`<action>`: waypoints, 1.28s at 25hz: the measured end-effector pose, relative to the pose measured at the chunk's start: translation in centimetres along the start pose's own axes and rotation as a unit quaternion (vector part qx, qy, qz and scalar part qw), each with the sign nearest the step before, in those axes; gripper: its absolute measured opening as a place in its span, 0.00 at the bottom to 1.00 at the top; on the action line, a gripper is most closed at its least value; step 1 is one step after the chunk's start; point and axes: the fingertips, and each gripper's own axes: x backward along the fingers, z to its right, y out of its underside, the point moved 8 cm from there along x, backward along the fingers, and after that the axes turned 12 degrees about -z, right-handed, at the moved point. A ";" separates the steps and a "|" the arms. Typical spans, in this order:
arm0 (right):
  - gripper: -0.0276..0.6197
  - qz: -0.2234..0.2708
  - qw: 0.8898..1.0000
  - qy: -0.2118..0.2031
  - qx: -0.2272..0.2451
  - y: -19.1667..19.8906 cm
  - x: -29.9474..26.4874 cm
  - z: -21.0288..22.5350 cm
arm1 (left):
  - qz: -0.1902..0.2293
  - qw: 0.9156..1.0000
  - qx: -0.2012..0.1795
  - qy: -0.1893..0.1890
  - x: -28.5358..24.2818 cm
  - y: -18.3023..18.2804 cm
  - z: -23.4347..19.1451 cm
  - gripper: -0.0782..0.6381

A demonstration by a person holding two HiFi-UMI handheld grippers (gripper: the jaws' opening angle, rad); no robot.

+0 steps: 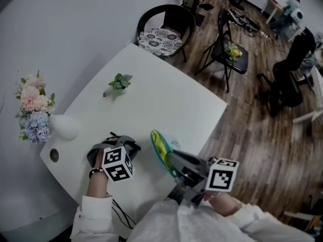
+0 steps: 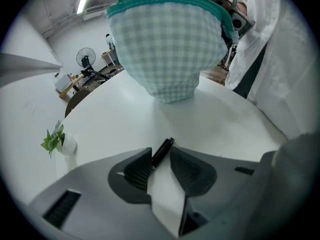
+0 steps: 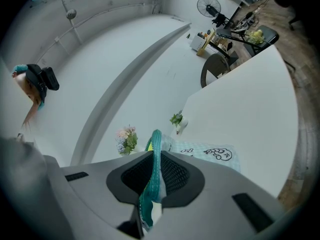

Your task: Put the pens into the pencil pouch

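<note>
Right tool [image 3: 156, 158] pinches pencil pouch [image 3: 220, 155], print unreadable; left tool [image 2: 160, 159] spread around pen [image 2: 164, 149].

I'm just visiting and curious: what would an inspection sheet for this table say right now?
surface: white table.
job's things: checked pouch, held up by its rim; black pen.
clutter: small plant on the table; flowers by its left edge.
grippers: left gripper open, pen between its jaws; right gripper shut on the pouch's rim.
cables: thin black cable below the left sleeve.
surroundings: chairs, wooden floor.
</note>
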 end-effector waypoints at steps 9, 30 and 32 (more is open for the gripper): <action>0.11 0.003 1.000 0.010 0.002 0.0 0.3 0.0 | 0.001 1.000 -0.014 0.003 0.1 -0.2 0.7 0.20; 0.11 0.020 0.999 0.019 0.020 2.2 0.8 -1.1 | 0.101 0.991 0.082 0.036 3.9 -1.0 6.4 0.17; 0.11 0.019 0.999 0.021 0.020 2.4 0.7 -1.1 | 0.135 0.984 0.114 0.037 5.0 -1.0 6.6 0.17</action>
